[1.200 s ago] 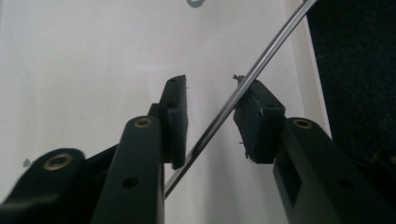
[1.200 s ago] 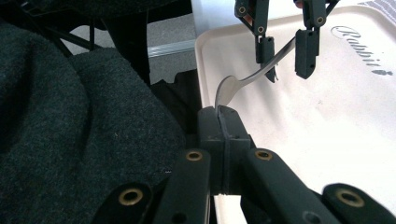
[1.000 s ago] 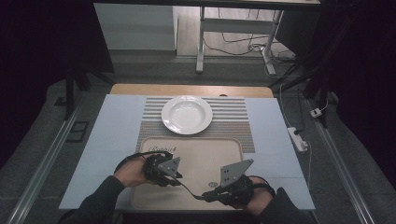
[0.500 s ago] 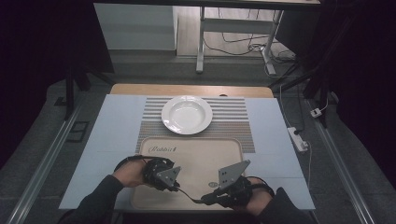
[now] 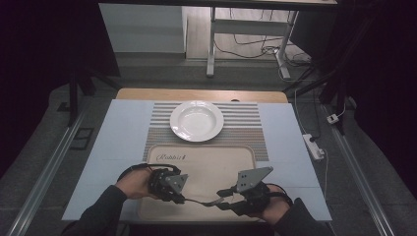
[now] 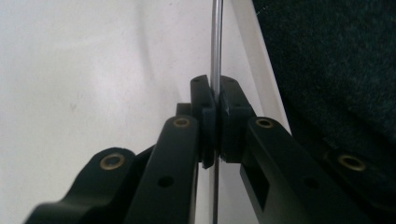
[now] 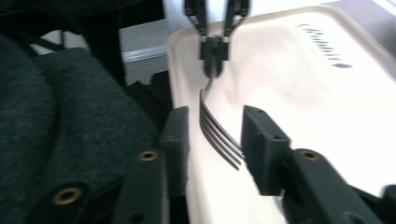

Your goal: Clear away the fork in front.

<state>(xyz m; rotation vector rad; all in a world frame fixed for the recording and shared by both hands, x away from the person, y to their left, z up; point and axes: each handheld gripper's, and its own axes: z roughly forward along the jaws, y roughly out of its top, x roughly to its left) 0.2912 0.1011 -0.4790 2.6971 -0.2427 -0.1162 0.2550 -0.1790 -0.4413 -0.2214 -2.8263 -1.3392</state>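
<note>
Compared with a second ago, the hands have barely shifted over the tray; what changed is the grip, so this looks like a hand-over of the fork. Left gripper (image 5: 183, 198) has just been closing and is now clamped on the fork's thin metal handle (image 6: 216, 42), which you can see squeezed between its two black pads in the left gripper view. Right gripper (image 7: 215, 140) has just been opening: its jaws stand apart with the fork's tines (image 7: 218, 137) between them, and the pads don't look like they're pressing on the metal anymore. So my read is the right side let go because the left one now has a firm hold near the handle end, which is the sensible end to carry a fork by. In the high view the fork (image 5: 200, 201) spans the gap between the two grippers, low over the near edge of the cream tray (image 5: 206, 162). Further out, a white plate (image 5: 196, 120) sits on a striped mat (image 5: 246, 129) on the desk (image 5: 120, 132), well apart from the fork, probably where it's headed, placed beside or on it.
</note>
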